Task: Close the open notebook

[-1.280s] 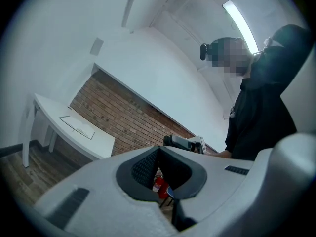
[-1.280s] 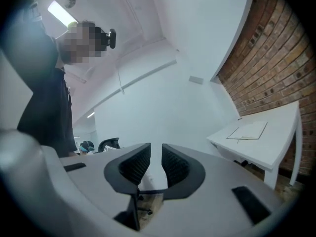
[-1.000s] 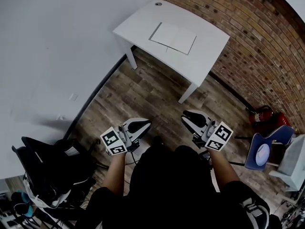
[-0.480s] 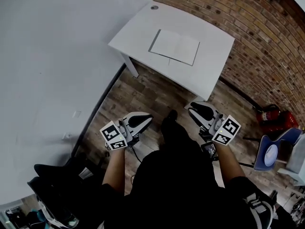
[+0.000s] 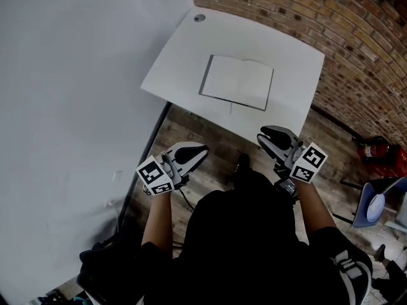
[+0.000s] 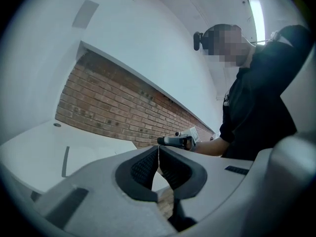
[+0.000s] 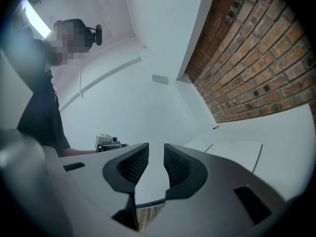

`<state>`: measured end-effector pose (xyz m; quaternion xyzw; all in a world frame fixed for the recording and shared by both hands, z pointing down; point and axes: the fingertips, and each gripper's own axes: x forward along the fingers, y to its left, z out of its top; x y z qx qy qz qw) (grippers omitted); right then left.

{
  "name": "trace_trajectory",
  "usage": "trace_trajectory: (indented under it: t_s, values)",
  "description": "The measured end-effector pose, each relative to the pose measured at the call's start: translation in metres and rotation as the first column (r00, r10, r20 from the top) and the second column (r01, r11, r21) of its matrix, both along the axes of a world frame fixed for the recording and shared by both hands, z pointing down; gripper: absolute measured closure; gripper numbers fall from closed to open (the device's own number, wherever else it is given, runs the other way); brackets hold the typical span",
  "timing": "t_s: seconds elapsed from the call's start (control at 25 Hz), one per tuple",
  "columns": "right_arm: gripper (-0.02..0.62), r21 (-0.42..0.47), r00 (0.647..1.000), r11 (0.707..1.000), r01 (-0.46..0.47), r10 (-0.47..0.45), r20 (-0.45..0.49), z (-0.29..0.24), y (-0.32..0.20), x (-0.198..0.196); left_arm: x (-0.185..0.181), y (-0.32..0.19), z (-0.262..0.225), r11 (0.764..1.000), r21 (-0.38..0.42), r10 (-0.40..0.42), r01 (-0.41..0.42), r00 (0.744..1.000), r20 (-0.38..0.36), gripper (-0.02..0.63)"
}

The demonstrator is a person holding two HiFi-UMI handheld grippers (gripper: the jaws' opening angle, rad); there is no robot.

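The open notebook (image 5: 236,81) lies flat with blank white pages up in the middle of the white table (image 5: 172,65). It also shows in the left gripper view (image 6: 94,154) and the right gripper view (image 7: 237,154). My left gripper (image 5: 202,150) (image 6: 158,149) is shut with nothing in it, held level short of the table's near edge. My right gripper (image 5: 264,133) (image 7: 156,149) is open by a small gap with nothing between its pads, just at the table's near edge. Neither gripper touches the notebook.
A brick wall (image 5: 356,49) runs behind and to the right of the table, a white wall (image 5: 70,107) along its left. A round cable hole (image 5: 200,18) sits in the table's far corner. A red fire extinguisher (image 5: 372,150) and a blue chair (image 5: 378,205) stand at the right on the wood floor.
The person has walked towards the table, so table and notebook are nearer and larger in the head view. Both grippers came forward with the body and now reach the table's near edge.
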<state>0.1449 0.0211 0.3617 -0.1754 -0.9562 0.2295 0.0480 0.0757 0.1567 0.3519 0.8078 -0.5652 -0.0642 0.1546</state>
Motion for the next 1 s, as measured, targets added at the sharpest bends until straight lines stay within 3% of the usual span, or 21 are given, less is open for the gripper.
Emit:
trace_trajectory:
  t_s: [0.28,0.52,0.68,0.92,1.0]
  values:
    - [0.495,-0.013,0.998,0.998,-0.065,0.065,0.002,0.010,-0.043,-0.032,-0.043,-0.068,0.012,0.993,-0.058,0.106,-0.105,0.994,0.009,0.588]
    - [0.494,-0.036,0.984,0.984,-0.175,0.177,0.032,0.012,-0.073,-0.038,-0.074,-0.131,0.021,0.961,-0.092,0.264,-0.261,0.964,0.028,0.588]
    - [0.494,-0.020,0.959,0.958,-0.285,0.285,0.008,0.017,-0.097,-0.047,-0.099,-0.176,0.036,0.908,-0.143,0.405,-0.393,0.912,0.067,0.588]
    - [0.494,0.013,0.887,0.888,-0.460,0.460,-0.048,0.024,-0.121,-0.066,-0.139,-0.231,0.053,0.809,-0.170,0.579,-0.562,0.812,0.071,0.586]
    - [0.494,0.030,0.864,0.867,-0.498,0.499,-0.066,0.025,-0.127,-0.074,-0.153,-0.246,0.058,0.780,-0.178,0.618,-0.600,0.783,0.067,0.554]
